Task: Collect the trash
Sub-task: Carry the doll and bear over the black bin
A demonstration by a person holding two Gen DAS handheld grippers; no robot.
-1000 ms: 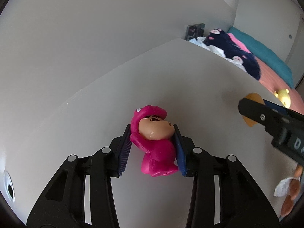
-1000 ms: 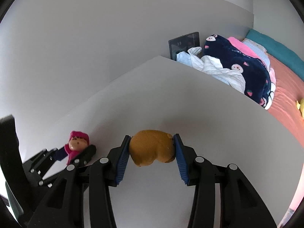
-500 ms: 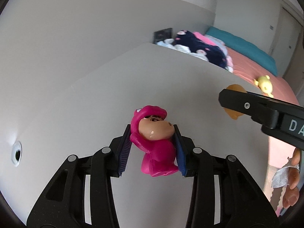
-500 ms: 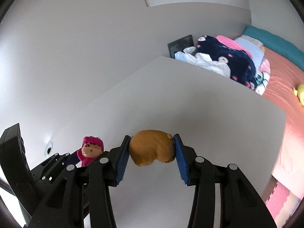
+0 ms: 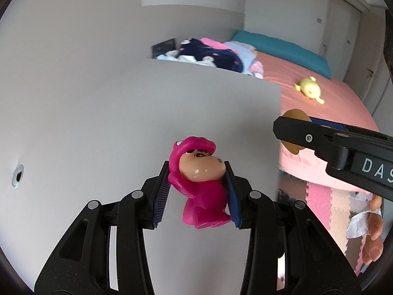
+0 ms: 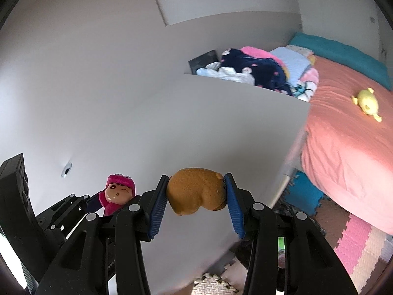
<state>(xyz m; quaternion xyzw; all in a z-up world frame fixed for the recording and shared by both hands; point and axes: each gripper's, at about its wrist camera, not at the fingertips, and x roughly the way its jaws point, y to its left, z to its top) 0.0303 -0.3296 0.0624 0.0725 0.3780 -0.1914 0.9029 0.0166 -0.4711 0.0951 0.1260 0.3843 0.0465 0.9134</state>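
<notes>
Both views have swung right since a second ago: more of the pink bed [image 6: 343, 132] and the foam floor mats [image 6: 356, 236] show now, and the white desk's [image 5: 122, 123] right edge has come into frame. Grips unchanged, same toys in the same spots between the pads.

Left gripper [image 5: 196, 194]: I have it closed narrow on the pink hooded figurine [image 5: 200, 184]. Blue pads [image 5: 161, 196] press both its sides, face tilted toward the right, base at the pad tips. It hangs over the desk surface, apart from it as far as I can tell.

Right gripper [image 6: 196, 196]: closed on the brown plush toy [image 6: 196, 190], pads touching its left and right ends, toy sitting across the gap near the tips. It's held near the desk's right front corner. In the left view the right gripper comes in from the right side with the brown toy partly hidden behind its finger.

Desk has a cable hole [image 5: 17, 179] at left. Clothes pile [image 6: 245, 71] sits beyond the desk's far edge, dark navy piece on top, a dark flat panel [image 6: 203, 61] just behind it. Yellow plush [image 6: 367, 103] lies on the bed, well apart from both grippers. My right-hand fingers [image 5: 374, 226] show lower right in the left view with a crumpled silvery wrapper [image 5: 361, 223] against them.
</notes>
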